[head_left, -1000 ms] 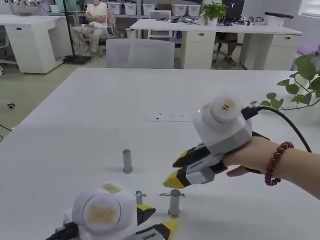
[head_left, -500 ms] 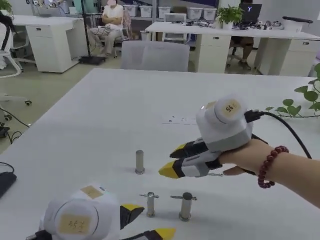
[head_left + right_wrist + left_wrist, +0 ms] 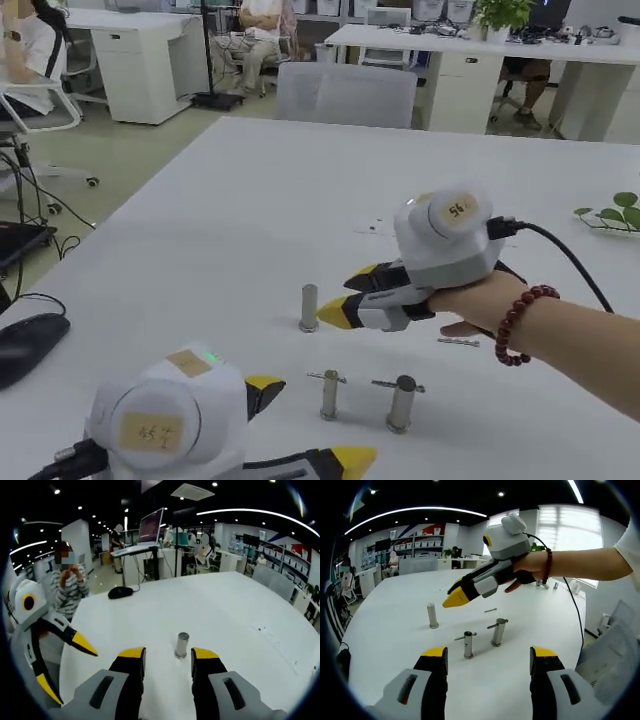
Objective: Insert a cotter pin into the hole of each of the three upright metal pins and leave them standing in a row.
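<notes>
Three upright metal pins stand on the white table (image 3: pixel 200 260). The bare pin (image 3: pixel 309 307) (image 3: pixel 181 645) (image 3: pixel 433 616) has nothing through it. My right gripper (image 3: pixel 348 293) (image 3: pixel 168 653) is open, its yellow tips just beside this pin; it also reaches in from the right (image 3: pixel 452 598). The middle pin (image 3: pixel 329 393) (image 3: pixel 468 644) and the right pin (image 3: pixel 402 402) (image 3: pixel 497 632) each carry a cotter pin crosswise near the top. My left gripper (image 3: pixel 310 422) (image 3: pixel 487 652) is open and holds nothing, just short of those two. A loose cotter pin (image 3: pixel 458 342) (image 3: pixel 490 610) lies under the right wrist.
A grey chair (image 3: pixel 345 95) stands at the table's far edge. Plant leaves (image 3: pixel 610 215) lie at the right side of the table. Desks and seated people are beyond. A black mouse (image 3: pixel 25 345) rests at the left edge.
My right gripper has moved left and closer to the bare pin. The head camera has shifted, so the pins sit further right in view. The left gripper stays low in front.
</notes>
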Demonstrator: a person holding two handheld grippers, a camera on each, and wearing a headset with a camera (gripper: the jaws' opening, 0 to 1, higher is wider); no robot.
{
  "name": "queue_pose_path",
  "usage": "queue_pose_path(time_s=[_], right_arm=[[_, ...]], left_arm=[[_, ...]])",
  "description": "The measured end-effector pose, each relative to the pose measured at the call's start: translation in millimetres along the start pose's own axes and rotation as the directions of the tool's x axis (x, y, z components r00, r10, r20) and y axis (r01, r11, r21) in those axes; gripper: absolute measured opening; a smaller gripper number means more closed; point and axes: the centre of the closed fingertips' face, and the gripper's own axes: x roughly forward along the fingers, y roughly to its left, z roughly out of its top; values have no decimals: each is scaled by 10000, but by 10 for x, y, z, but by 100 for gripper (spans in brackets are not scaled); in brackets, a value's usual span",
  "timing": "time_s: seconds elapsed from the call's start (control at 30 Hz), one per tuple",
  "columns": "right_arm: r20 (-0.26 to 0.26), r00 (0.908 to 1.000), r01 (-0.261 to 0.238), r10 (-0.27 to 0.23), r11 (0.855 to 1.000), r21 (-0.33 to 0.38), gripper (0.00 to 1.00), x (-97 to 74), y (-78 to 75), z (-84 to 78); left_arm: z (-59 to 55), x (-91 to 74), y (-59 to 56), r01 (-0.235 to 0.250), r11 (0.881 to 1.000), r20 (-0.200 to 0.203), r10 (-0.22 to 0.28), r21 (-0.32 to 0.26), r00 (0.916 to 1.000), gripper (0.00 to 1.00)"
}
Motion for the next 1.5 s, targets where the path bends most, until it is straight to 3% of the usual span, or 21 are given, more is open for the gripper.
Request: queue_pose_path(time_s=[0.1, 0.23, 0.37, 0.67, 0.77, 0.97, 1.5], right_arm=[[251, 9997, 40, -46, 9997, 257, 38, 97, -58, 40], [317, 9995, 10, -27, 9986, 523, 38, 191, -59, 29], [180, 9998, 50, -57, 9991, 415, 38, 277, -36, -6], [398, 9992, 21, -20, 10000, -34, 35, 443, -55, 41], [292, 9996, 6, -4, 10000, -80, 35, 500, -85, 9], [195, 9998, 54, -57, 9999, 145, 31, 568, -144, -58], [99, 9998, 152, -155, 9996, 239, 19, 699, -212, -117]], left_arm=[[17, -21, -11, 74, 9995, 44, -75, 308, 10000, 72], [46, -39, -34, 230, 9996, 242, -234, 148, 9994, 78], [73, -40, -48, 332, 9994, 387, -332, -7, 9987, 85], [113, -51, -66, 567, 9984, 556, -571, 90, 9968, 97], [126, -59, -65, 619, 9981, 665, -619, 13, 9959, 98], [94, -62, -42, 542, 9983, 458, -551, 208, 9974, 99], [63, -61, 45, 277, 9996, 335, -277, -1, 9991, 98]])
